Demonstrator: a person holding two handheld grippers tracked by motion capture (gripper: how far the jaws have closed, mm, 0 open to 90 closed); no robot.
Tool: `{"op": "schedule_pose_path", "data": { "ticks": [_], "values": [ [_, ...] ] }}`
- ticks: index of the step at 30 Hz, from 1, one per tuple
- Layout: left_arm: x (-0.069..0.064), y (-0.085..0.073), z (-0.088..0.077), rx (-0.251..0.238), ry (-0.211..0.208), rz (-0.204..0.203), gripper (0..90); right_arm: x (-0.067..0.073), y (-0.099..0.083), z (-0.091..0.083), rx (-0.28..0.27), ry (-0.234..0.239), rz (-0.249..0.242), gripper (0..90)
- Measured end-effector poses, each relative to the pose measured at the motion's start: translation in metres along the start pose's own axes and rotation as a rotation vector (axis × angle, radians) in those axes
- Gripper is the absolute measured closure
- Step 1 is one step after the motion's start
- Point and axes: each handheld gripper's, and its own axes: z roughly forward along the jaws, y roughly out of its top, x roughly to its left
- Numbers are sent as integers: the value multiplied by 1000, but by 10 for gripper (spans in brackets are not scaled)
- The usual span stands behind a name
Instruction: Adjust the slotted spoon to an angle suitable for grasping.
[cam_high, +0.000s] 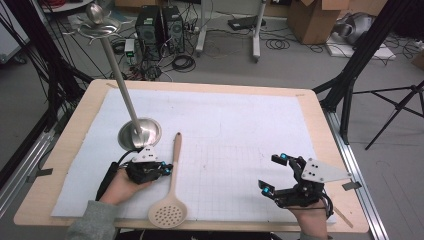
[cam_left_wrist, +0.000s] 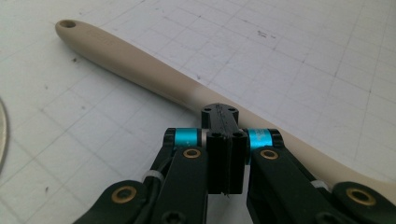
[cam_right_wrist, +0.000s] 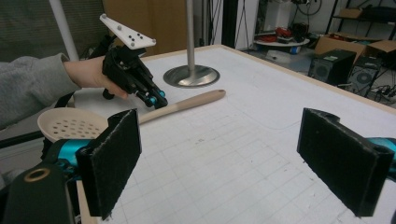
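Jaws of my left gripper (cam_high: 166, 169) were closed, empty, against the beige plastic slotted spoon's (cam_high: 172, 186) handle; right gripper (cam_high: 275, 174) gaped wide, empty.

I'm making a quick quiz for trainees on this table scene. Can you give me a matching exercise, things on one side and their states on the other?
Things:
1. left gripper
2. right gripper
3. slotted spoon
4. metal stand

States:
A. upright on its round base
B. fingers wide open, nothing between them
C. fingers closed together, tips at the handle
D. lying flat on the white sheet

Pairs: 1-C, 2-B, 3-D, 4-A
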Motion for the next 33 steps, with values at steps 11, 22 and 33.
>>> {"op": "schedule_pose_path", "data": {
  "ticks": [11, 22, 33],
  "values": [
    [-4, 11, 18, 19, -17, -14, 896, 0, 0, -1, -1, 2, 6, 128],
    [-7, 16, 24, 20, -7, -26, 896, -1, 0, 3, 2, 5, -2, 128],
    [-16, 25, 37, 27, -29, 4, 896, -1, 0, 3, -2, 10, -1, 128]
  ]
}}
